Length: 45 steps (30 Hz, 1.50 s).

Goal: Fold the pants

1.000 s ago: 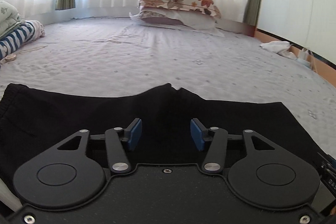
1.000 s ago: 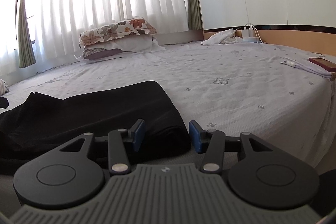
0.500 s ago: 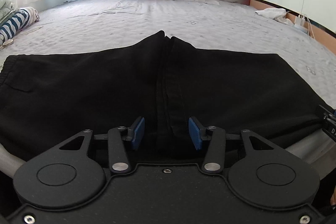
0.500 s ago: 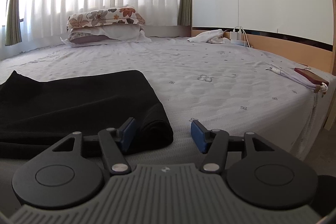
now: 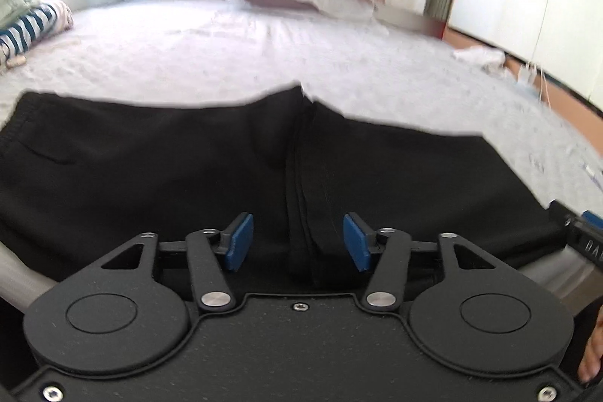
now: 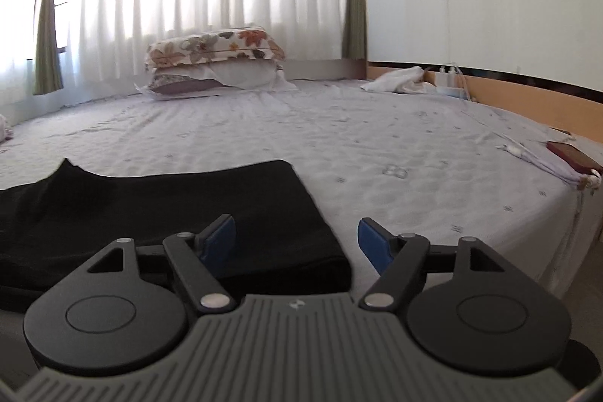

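Left wrist: left gripper (image 5: 297, 243) just widening, fingers astride the black pants' (image 5: 150, 176) centre seam, pressing nothing. Right wrist: right gripper (image 6: 296, 242) has just opened wide, empty, over the pants' end on the bed (image 6: 377, 145). Next fold needs fresh grips.

A wide bed (image 6: 377, 145) with a pale patterned sheet carried black pants (image 5: 150, 176) spread flat near its front edge — stacked pillows (image 6: 215, 63) at the far side, striped bedding (image 5: 34, 21) left, a white cloth (image 6: 395, 78) and a dark red phone (image 6: 569, 157) right.
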Each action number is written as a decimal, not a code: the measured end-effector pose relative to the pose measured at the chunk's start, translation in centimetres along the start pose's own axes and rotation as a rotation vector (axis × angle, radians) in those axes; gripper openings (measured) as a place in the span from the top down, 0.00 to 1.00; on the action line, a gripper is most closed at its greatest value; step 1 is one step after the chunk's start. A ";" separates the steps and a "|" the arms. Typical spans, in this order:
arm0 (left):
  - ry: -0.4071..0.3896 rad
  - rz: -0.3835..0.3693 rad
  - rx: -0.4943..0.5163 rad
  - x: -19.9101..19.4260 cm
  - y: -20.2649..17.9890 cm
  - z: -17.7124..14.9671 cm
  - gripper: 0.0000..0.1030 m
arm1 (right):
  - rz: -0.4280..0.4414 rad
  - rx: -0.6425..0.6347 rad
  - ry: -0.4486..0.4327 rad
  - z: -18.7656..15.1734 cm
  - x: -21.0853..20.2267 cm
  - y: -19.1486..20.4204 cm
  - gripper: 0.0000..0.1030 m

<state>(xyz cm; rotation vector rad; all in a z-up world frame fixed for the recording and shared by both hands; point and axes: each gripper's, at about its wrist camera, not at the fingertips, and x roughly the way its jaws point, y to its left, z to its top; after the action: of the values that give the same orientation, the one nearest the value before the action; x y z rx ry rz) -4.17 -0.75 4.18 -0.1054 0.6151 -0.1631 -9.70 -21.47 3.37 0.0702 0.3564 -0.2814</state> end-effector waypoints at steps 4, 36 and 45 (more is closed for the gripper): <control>-0.040 0.089 0.026 -0.9 1.2 0.9 0.34 | 0.138 -0.047 0.000 0.3 0.6 5.0 0.19; -0.194 0.587 -0.375 -1.7 19.9 0.0 0.02 | 0.418 -0.221 0.056 -4.4 1.7 19.6 0.18; -0.185 0.520 -0.537 0.7 24.3 -1.2 0.01 | 0.428 -0.224 0.047 -4.5 1.9 19.4 0.18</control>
<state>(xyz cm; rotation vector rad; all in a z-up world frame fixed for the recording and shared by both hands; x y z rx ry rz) -1.39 22.95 -0.76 -0.4675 0.4708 0.5148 -3.98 -2.82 -1.16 -0.0677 0.4079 0.1842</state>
